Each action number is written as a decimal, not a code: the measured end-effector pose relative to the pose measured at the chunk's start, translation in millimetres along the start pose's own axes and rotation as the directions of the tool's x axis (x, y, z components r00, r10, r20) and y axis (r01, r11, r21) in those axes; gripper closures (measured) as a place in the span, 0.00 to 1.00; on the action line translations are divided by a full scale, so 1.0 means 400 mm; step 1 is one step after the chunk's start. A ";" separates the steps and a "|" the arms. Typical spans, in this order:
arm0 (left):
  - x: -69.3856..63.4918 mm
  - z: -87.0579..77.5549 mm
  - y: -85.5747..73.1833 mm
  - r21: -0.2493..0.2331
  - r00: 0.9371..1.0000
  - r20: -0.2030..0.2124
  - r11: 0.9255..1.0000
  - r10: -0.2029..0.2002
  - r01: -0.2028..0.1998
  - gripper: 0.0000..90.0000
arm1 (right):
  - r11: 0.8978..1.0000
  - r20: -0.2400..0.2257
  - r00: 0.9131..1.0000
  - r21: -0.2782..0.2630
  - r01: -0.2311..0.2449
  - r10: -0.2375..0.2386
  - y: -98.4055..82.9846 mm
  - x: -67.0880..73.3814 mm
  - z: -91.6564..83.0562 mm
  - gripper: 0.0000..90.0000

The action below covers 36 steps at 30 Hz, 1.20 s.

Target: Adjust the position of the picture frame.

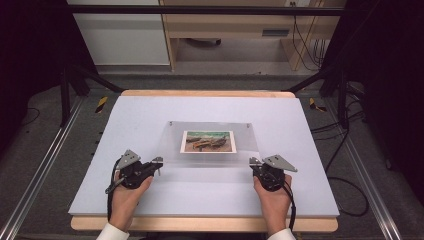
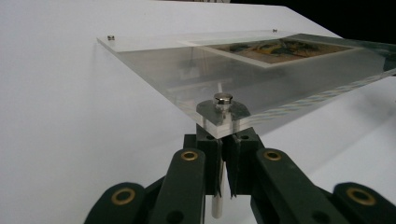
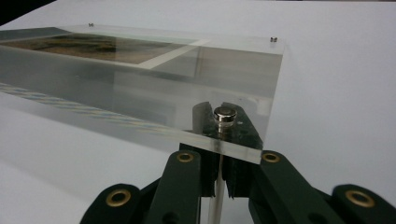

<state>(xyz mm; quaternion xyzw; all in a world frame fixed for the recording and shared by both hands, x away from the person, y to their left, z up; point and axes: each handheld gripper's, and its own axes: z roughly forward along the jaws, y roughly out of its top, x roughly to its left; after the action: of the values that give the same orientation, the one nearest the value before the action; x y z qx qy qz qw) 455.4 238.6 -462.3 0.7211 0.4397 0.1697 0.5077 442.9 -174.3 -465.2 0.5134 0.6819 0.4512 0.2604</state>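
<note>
Fingers clamp the acrylic frame corner; high view shows picture

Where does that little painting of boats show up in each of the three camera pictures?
High view: the painting lies mid-table under the clear plate.
Left gripper view: painting at upper right.
Right gripper view: painting at upper left.
Shared landmark: the clear plate's corner studs.

Nothing readable anywhere in these shots, honestly. The print under the clear acrylic panel is just a painted scene of boats on a shore, with no caption, title or signature that can be made out. No brand marks, numbers or labels can be read on the grippers, the white table top or the furniture behind it either.
</note>
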 end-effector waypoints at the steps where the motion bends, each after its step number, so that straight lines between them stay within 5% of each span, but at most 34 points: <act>1: 0.000 0.000 0.000 0.000 1.000 0.000 1.000 0.000 0.000 0.94 | 1.000 0.000 1.000 0.000 0.000 0.000 0.000 0.000 0.000 0.94; 17: -0.009 0.017 -0.022 0.076 0.999 -0.029 0.997 0.020 -0.018 0.93 | 0.999 -0.008 1.000 0.054 -0.008 0.008 -0.027 -0.005 0.011 0.94; 36: -0.019 0.026 -0.028 0.091 0.998 -0.042 0.995 0.039 -0.035 0.93 | 0.998 -0.002 1.000 0.057 -0.013 0.014 -0.027 -0.019 0.017 0.93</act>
<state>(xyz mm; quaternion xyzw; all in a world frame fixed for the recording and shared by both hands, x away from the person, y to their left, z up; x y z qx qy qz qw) 453.0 227.4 -475.2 0.7475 0.4445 0.1747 0.4617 446.0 -179.7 -478.9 0.5247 0.6912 0.4340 0.2420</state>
